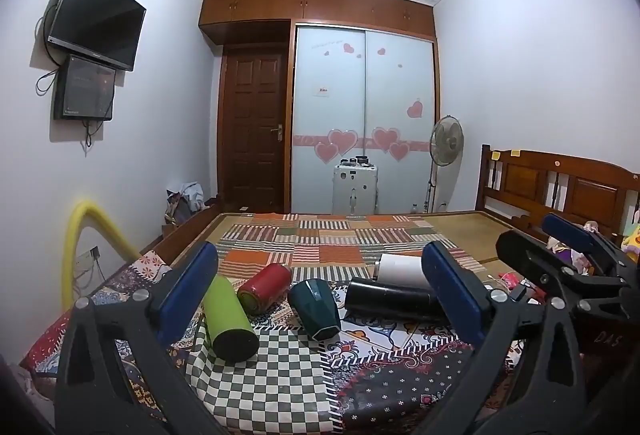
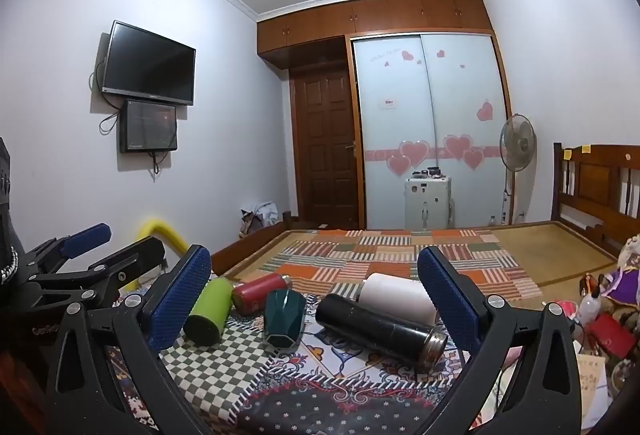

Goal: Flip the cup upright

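"DAS" on right tongs (image 1: 609,338)

colours and patterns on the bed

green cup (image 1: 230,319), lime body, black base. red cup (image 1: 264,287), glossy red. teal cup (image 1: 316,309), dark teal, faceted. black flask (image 2: 378,327), matte black, steel rim. white cup (image 2: 396,297), plain white. checkered cloth (image 1: 280,375), grey-green and white squares. patchwork blanket (image 1: 332,243), orange, olive, striped panels. pads (image 1: 186,289) on left gripper, dark blue. wardrobe doors (image 1: 360,115), pale blue, pink hearts.
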### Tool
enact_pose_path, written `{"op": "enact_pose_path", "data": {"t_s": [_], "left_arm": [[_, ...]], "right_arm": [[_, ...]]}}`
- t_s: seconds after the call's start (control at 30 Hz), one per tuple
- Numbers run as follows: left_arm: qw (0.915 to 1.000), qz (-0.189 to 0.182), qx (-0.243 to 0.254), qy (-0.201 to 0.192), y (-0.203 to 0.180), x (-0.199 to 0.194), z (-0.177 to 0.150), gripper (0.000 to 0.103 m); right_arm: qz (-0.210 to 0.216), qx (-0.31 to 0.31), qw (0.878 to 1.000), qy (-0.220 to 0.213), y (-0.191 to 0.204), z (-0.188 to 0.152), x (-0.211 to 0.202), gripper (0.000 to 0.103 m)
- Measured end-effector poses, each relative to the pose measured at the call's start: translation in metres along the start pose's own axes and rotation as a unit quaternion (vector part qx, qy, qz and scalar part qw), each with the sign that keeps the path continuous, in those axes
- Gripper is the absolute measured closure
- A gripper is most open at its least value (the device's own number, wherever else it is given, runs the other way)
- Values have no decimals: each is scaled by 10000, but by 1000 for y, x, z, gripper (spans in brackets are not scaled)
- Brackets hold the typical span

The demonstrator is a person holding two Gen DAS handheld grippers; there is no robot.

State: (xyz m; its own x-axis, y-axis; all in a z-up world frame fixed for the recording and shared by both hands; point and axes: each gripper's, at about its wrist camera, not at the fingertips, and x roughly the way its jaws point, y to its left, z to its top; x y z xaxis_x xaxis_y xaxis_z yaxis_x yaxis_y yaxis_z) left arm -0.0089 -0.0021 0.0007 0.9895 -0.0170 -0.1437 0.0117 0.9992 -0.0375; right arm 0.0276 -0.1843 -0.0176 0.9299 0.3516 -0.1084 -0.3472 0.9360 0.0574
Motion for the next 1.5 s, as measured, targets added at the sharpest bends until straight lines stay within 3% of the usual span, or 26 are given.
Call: {"op": "enact_pose_path", "data": {"t_s": [1.5], "left_arm": [[10000,-36,-38,-6,1,1,-1,0]], "right_arm": [[15,-8,10000,26,1,0,-1,0]]}}
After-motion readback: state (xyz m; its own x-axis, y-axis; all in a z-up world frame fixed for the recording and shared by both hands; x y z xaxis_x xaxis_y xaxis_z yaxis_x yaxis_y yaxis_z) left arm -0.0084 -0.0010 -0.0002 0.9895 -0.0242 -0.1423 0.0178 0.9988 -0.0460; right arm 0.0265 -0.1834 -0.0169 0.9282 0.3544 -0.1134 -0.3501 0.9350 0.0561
